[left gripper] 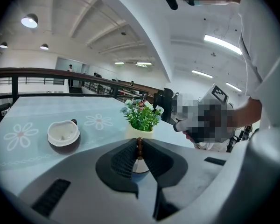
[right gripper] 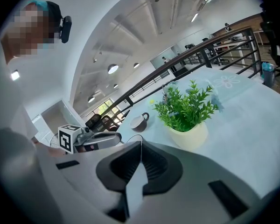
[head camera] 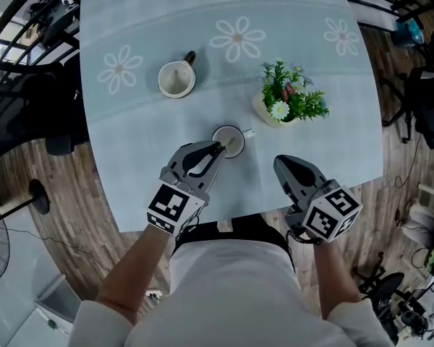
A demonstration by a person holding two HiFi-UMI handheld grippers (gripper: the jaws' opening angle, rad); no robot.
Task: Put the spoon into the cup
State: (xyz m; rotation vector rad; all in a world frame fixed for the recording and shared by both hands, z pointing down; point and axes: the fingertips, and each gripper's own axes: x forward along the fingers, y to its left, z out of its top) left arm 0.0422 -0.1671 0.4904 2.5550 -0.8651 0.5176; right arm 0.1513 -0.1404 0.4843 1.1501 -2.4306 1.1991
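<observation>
**Spoon pinched over the cup by the left hand-held gripper**

The left hand-held gripper (head camera: 218,149) is seen closed on the spoon (left gripper: 139,148). In the left gripper view a thin brown handle is clamped upright between the two dark ribbed pads, right at their tips. The jaws are kept apart only by that handle. The gripper is pointed forward and somewhat down, and its tips are placed at the near rim of the cup (head camera: 239,133). In the head view a pale part of the spoon is seen over the cup's white opening. Whether it touches the inside of the cup cannot be told. In the left gripper view the cup is seen directly under the jaws, below the clamped handle.

The right hand-held gripper (head camera: 281,163) is pressed together with nothing between its pads, as the right gripper view shows. It is held over the near part of the desk (head camera: 145,139), to the right of the cup and apart from it.

The desk is covered with a pale blue cloth printed with large daisy shapes. Beyond the cup, toward the left, a mug (head camera: 176,78) with a dark outside and a white inside is set upright, its handle turned away from the person. To the right of it, beyond the right hand-held gripper, a potted plant (head camera: 289,98) with green leaves and small flowers is stood in a cream pot. Both are well apart from the cup.
</observation>
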